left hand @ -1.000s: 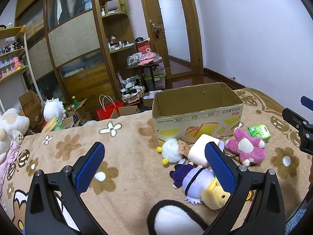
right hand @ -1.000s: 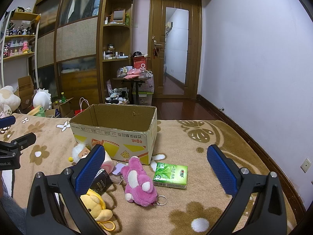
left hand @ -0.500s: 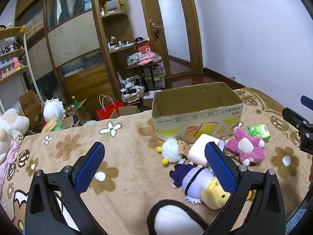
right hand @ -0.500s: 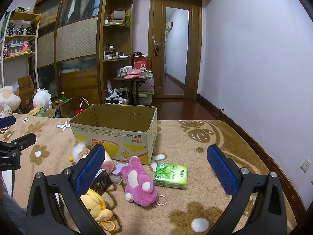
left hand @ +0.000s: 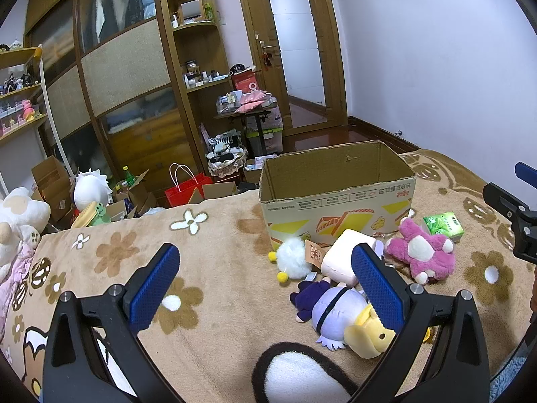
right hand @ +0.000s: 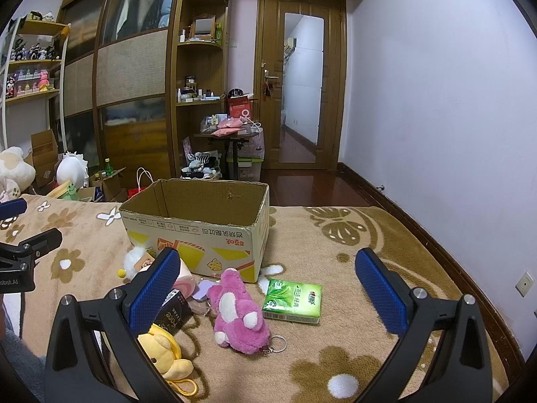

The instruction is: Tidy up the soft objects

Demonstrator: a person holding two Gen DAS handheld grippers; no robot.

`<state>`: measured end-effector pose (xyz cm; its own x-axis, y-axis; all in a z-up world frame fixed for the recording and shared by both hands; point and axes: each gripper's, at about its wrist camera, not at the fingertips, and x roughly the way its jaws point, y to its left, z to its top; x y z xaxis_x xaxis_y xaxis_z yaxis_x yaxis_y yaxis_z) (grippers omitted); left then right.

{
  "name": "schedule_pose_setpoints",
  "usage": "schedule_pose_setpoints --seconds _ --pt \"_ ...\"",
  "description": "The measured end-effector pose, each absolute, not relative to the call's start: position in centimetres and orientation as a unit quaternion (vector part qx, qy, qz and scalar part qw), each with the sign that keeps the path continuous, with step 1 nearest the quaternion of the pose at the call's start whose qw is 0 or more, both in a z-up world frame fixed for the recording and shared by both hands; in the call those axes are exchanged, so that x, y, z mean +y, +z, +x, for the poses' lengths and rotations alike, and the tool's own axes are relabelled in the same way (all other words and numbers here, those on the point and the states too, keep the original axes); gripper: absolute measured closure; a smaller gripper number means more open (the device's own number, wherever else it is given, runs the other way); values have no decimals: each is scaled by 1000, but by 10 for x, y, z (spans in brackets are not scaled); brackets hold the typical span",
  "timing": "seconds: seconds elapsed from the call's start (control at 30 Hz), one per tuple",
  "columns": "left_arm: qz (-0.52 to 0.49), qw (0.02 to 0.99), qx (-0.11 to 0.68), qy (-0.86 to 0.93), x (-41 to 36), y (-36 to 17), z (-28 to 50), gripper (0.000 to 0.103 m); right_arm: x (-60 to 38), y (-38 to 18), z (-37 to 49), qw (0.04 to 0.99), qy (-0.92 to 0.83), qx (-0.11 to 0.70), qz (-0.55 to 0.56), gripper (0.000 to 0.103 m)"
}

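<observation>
An open cardboard box (left hand: 339, 198) (right hand: 198, 231) stands on the flowered blanket. In front of it lie a pink plush (left hand: 419, 255) (right hand: 238, 312), a white fluffy ball (left hand: 293, 258), a cream block plush (left hand: 342, 262), a purple-and-white doll (left hand: 332, 305), a yellow plush (right hand: 164, 356) and a green tissue pack (left hand: 443, 223) (right hand: 292, 300). My left gripper (left hand: 265, 288) is open and empty, above the blanket left of the toys. My right gripper (right hand: 268, 292) is open and empty, above the pink plush and tissue pack.
A black-and-white plush (left hand: 298, 376) lies at the near edge. A black box (right hand: 173, 312) sits among the toys. Beyond the bed are boxes, a red bag (left hand: 188, 188), shelves, a door (right hand: 300, 87) and a large white plush (left hand: 20, 211).
</observation>
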<state>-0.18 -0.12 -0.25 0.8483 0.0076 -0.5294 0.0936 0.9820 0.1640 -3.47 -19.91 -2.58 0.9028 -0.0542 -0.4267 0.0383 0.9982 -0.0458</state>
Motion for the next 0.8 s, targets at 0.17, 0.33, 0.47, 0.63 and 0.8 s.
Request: schedule_pose_setpoints --seconds 0.17,0.33,0.47,0.63,0.8 --pt "92 957 274 -22 -2 -3 -2 2 -199 -25 -35 975 -24 219 -18 0" --pt "90 956 277 -25 -6 -2 -3 2 -201 -22 -34 975 -24 220 -18 0" --pt "89 954 282 -44 -12 -4 -7 2 -199 -24 -37 975 -24 222 -18 0" --pt "90 950 292 -66 -17 -6 -8 2 -196 -31 -35 973 -23 227 -17 0" --pt "94 941 311 -90 -28 -10 -7 2 -202 -29 -29 970 -20 241 -15 0"
